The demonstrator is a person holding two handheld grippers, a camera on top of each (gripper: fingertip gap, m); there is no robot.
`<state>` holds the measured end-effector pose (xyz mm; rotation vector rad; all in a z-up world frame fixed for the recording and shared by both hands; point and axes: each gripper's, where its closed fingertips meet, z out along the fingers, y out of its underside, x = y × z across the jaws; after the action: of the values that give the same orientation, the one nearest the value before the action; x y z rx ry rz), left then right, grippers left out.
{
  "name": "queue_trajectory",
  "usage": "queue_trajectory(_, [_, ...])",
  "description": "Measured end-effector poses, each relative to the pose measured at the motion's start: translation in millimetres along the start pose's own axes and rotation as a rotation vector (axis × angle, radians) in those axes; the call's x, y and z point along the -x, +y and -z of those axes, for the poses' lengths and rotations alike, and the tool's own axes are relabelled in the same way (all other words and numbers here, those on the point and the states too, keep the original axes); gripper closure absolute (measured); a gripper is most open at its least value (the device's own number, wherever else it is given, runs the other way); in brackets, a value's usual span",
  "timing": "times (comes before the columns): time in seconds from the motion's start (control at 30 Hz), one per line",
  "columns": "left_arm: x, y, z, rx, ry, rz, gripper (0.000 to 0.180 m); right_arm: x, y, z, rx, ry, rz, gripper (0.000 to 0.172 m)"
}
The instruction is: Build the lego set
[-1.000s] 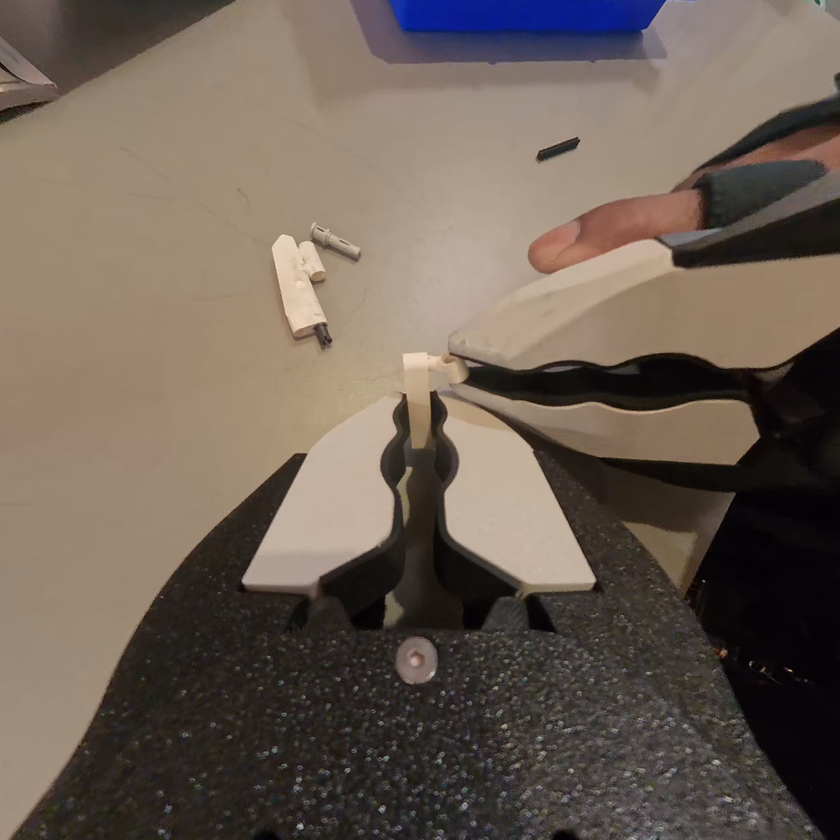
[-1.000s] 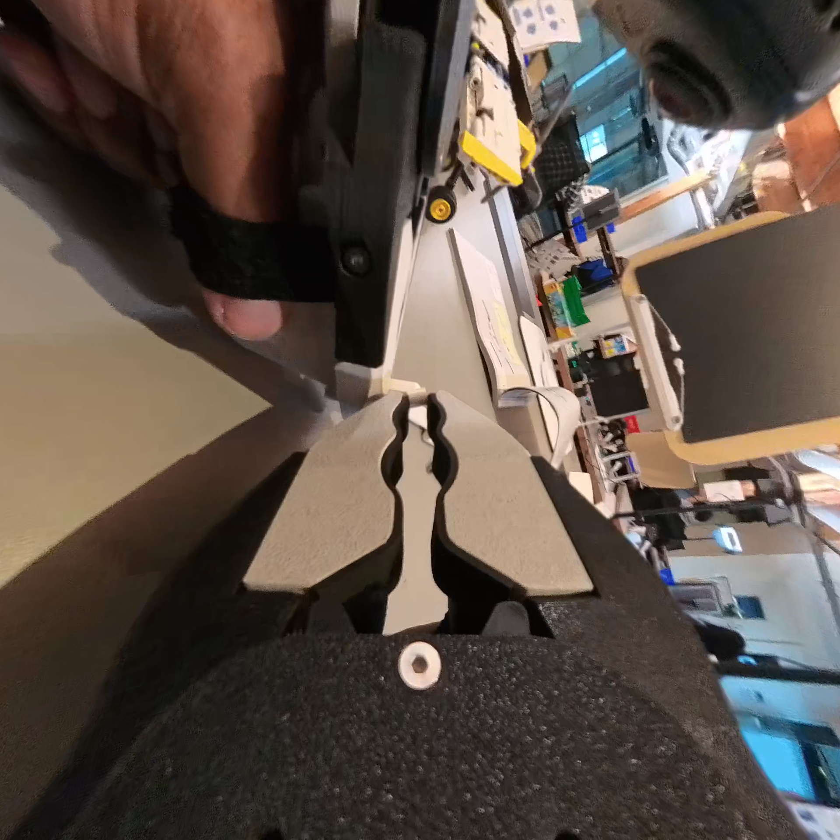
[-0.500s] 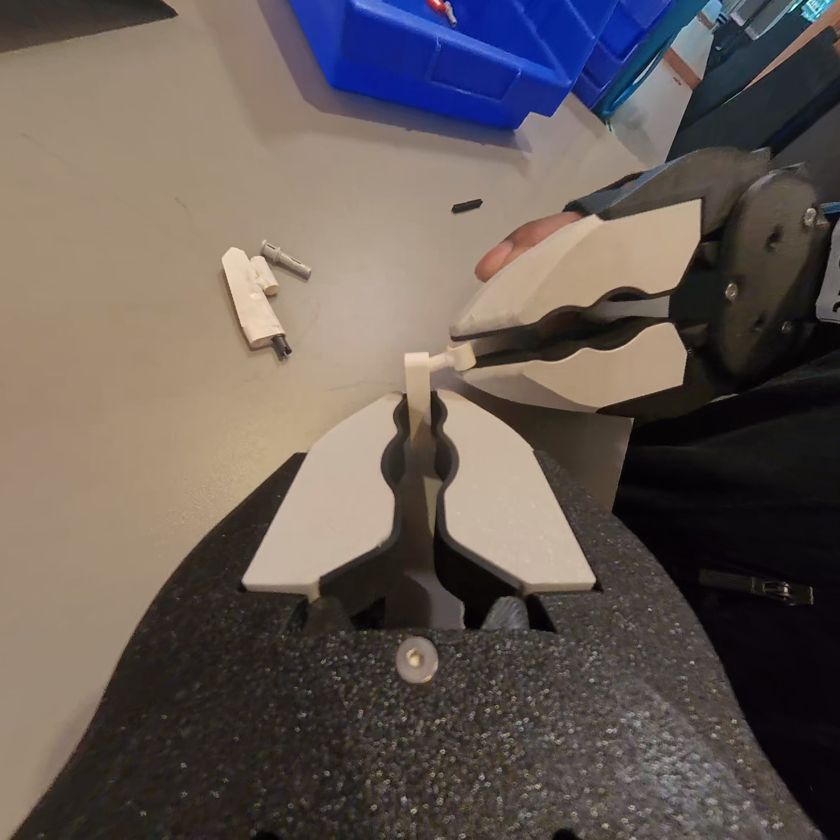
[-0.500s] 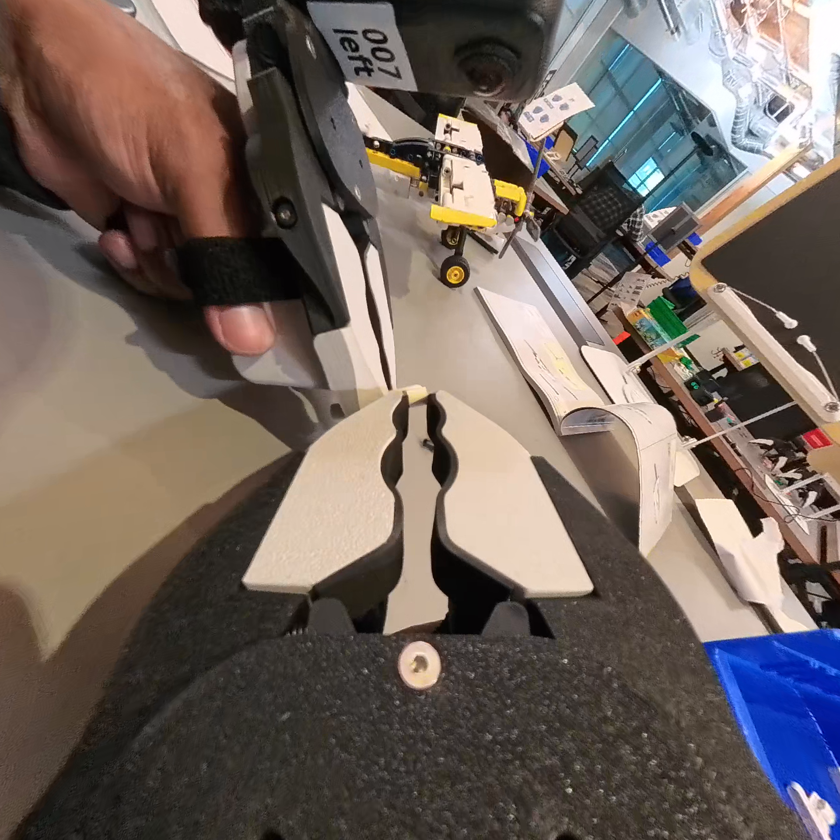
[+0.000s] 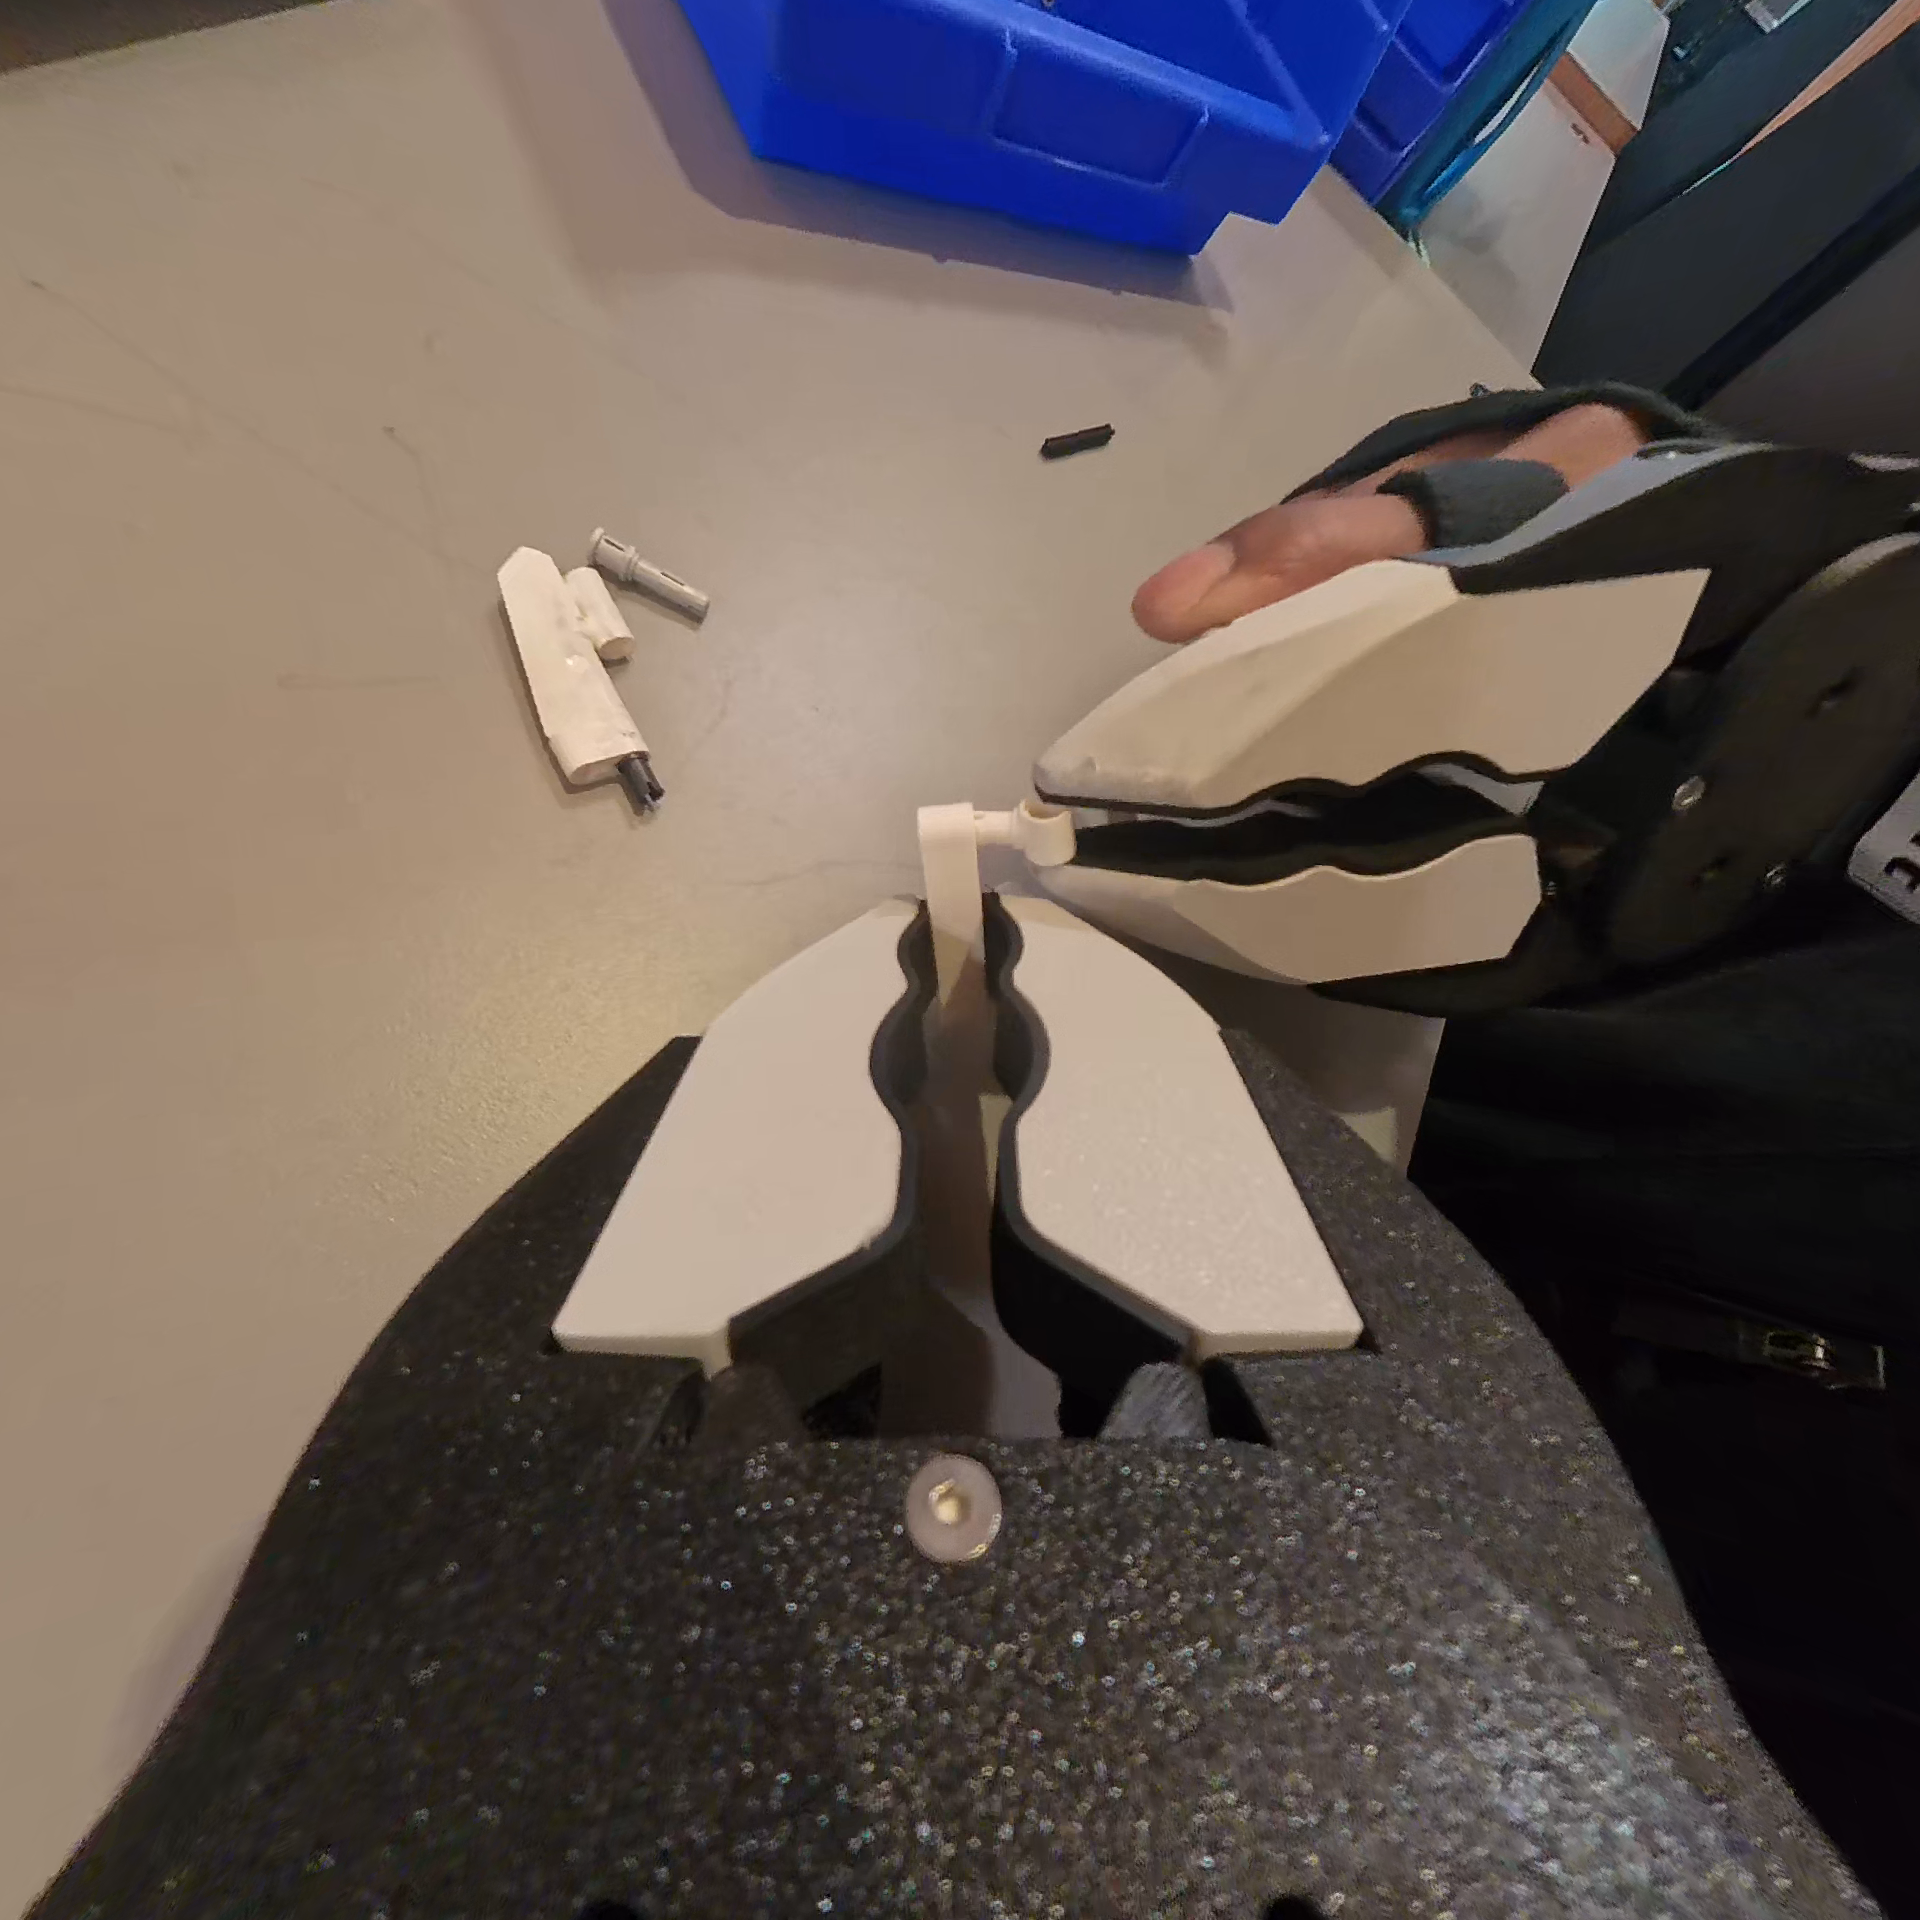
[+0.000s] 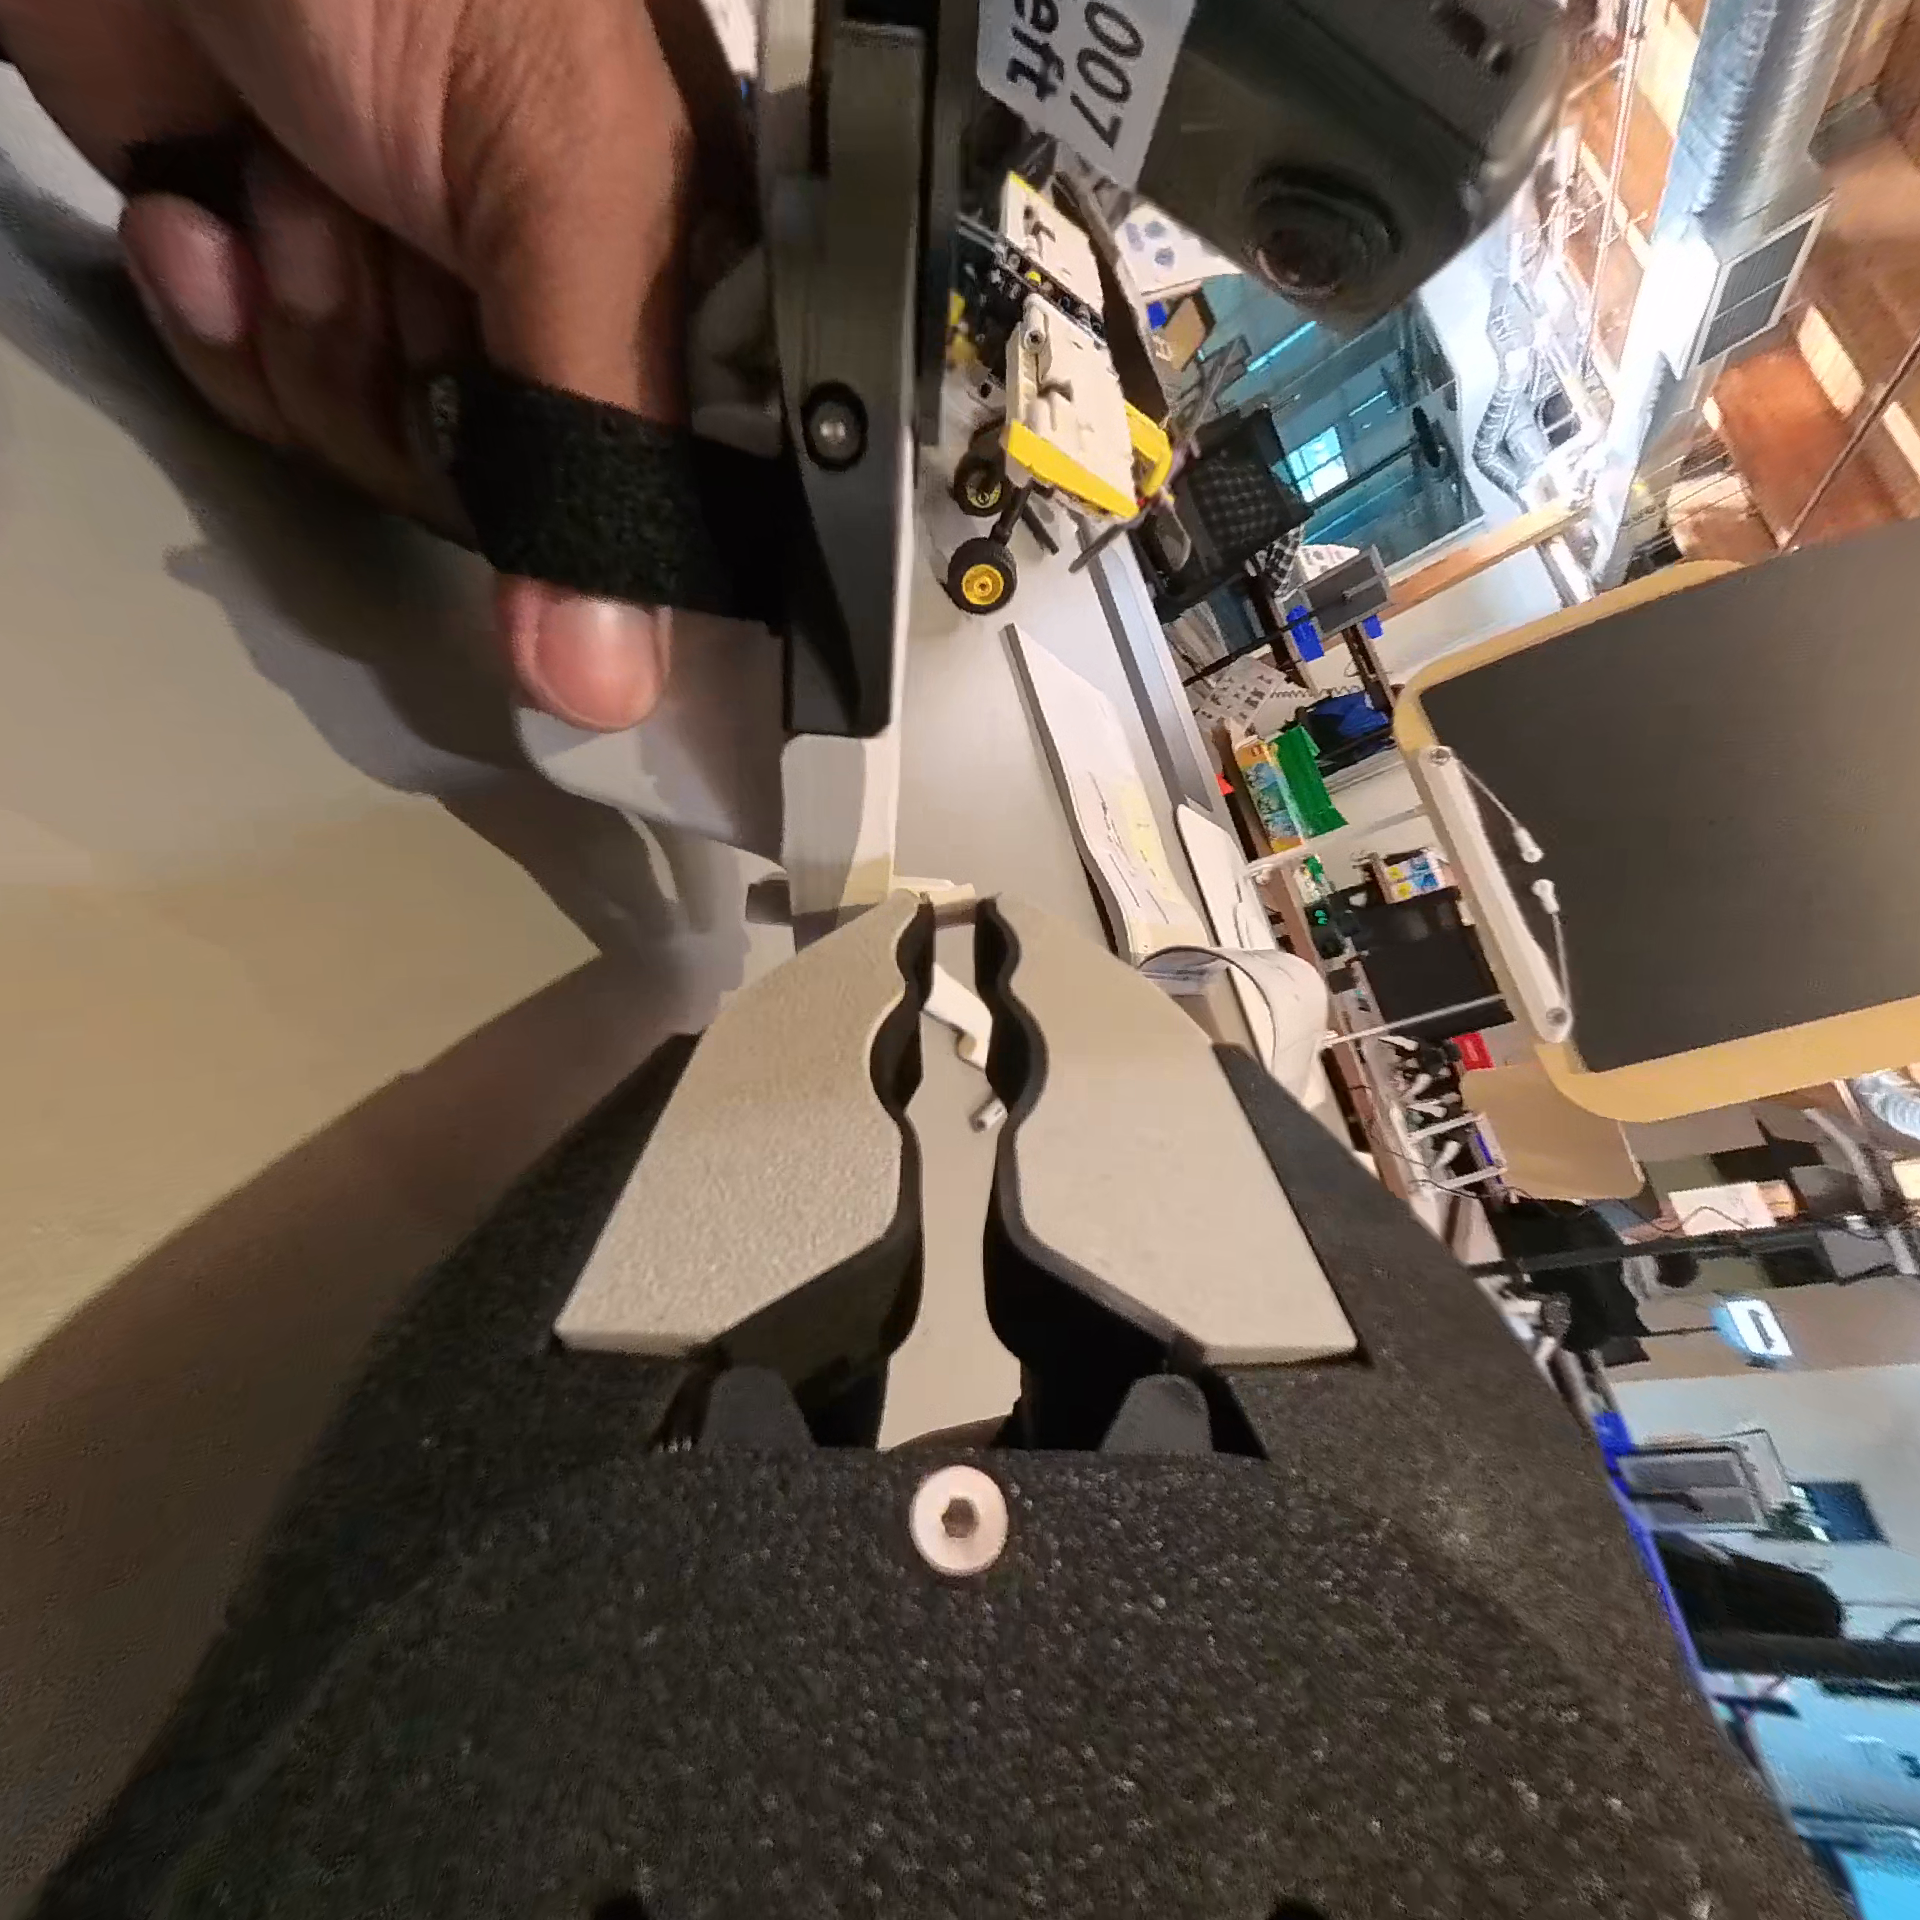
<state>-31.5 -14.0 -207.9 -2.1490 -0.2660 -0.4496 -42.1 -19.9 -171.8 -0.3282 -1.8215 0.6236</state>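
Left wrist view: left claw (image 5: 961, 920) clenched on white beam (image 5: 951, 883), right claw (image 5: 1055, 831) gripping its connector (image 5: 1039, 831), above bare table (image 5: 312, 935).

Blue bins (image 5: 997, 114), black pin (image 5: 1077, 442), yellow model (image 6: 1070, 436), booklet (image 6: 1122, 821)

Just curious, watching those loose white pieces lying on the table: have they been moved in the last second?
Cannot tell. The loose white pieces keep their arrangement beside the small black stick; their shift in the picture seems to come from camera movement.

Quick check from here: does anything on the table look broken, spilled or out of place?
Nothing looks damaged or spilled. Three loose parts lie on the table: a white piece, a grey pin beside it, and a black pin farther off.
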Motion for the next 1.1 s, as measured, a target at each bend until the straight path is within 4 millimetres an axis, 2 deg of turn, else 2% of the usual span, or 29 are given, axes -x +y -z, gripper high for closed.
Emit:
queue_trajectory(0.23, [-5,-2,4,-0.029,0.041,-0.01,0.172,-2,-3,3,-0.065,-0.071,-0.179,0.164])
queue_trajectory(0.33, [-7,-1,4,-0.025,0.058,-0.016,0.172,-2,-5,5,-0.096,-0.1,-0.202,0.164])
queue_trajectory(0.47, [-7,0,3,-0.011,0.05,-0.027,0.172,0,-4,6,-0.101,-0.113,-0.157,0.164])
queue_trajectory(0.87, [-9,2,2,0.012,0.079,-0.026,0.172,1,-1,8,-0.124,-0.049,0.184,0.164])
queue_trajectory(1.1, [-1,0,0,-0.007,-0.045,-0.072,0.172,1,0,4,-0.05,-0.035,0.052,0.165])
